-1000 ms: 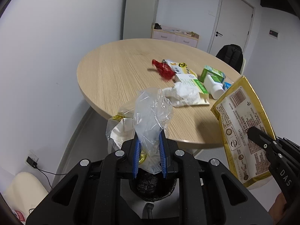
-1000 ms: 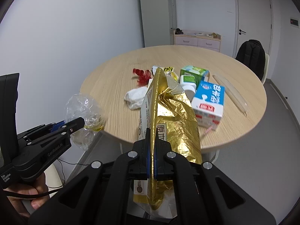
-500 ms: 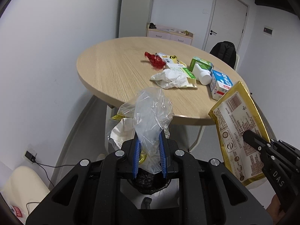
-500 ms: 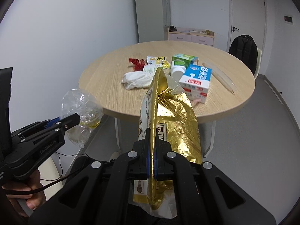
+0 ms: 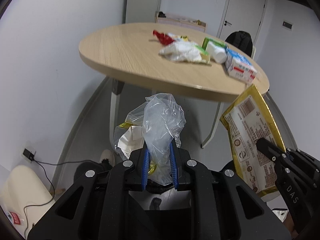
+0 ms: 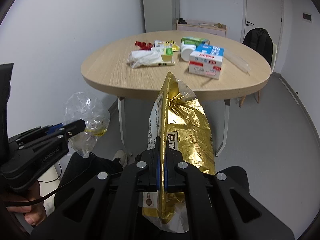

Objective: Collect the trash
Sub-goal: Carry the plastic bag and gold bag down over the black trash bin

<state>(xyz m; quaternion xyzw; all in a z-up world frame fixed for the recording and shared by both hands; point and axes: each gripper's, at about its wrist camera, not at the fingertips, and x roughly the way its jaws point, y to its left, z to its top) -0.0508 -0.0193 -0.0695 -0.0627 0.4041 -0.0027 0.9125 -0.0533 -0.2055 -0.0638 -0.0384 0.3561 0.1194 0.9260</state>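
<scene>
Two grippers, both off the surface [image 6: 112, 76] and down over the floor. Left gripper [image 5: 159, 160] is clamping one clear plastic bag [image 5: 162, 124] between its blue pads, jaws narrowed onto the bunched neck. Bag is holding crumpled white paper [image 5: 130, 138] and a yellow scrap [image 6: 98, 133]; cannot tell what else is inside. Right gripper [image 6: 162, 158] is pinching one gold foil pouch [image 6: 186, 128], jaws almost fully closed on its thin edge, pouch standing edge-on and sticking up past the fingertips. In the left wrist view the same pouch is showing its printed white back, tilted.

Trash lying on the surface, counted:
- 1 red wrapper [image 6: 143, 44], far side
- 1 yellow snack wrapper [image 6: 166, 43] just beside it
- 1 crumpled white tissue [image 6: 144, 58], touching 1 flat green-and-white packet [image 6: 165, 57]
- 1 green carton [image 6: 193, 40] at the back
- 1 white bottle [image 6: 187, 50] lying on its side, in front of the green carton
- 1 blue-and-white milk carton [image 6: 207, 61] on its side, nearest the edge
- 1 long clear plastic sleeve [image 6: 238, 60] to the right of it

One black backpack [image 6: 258, 42] is sitting on a chair behind the surface.
</scene>
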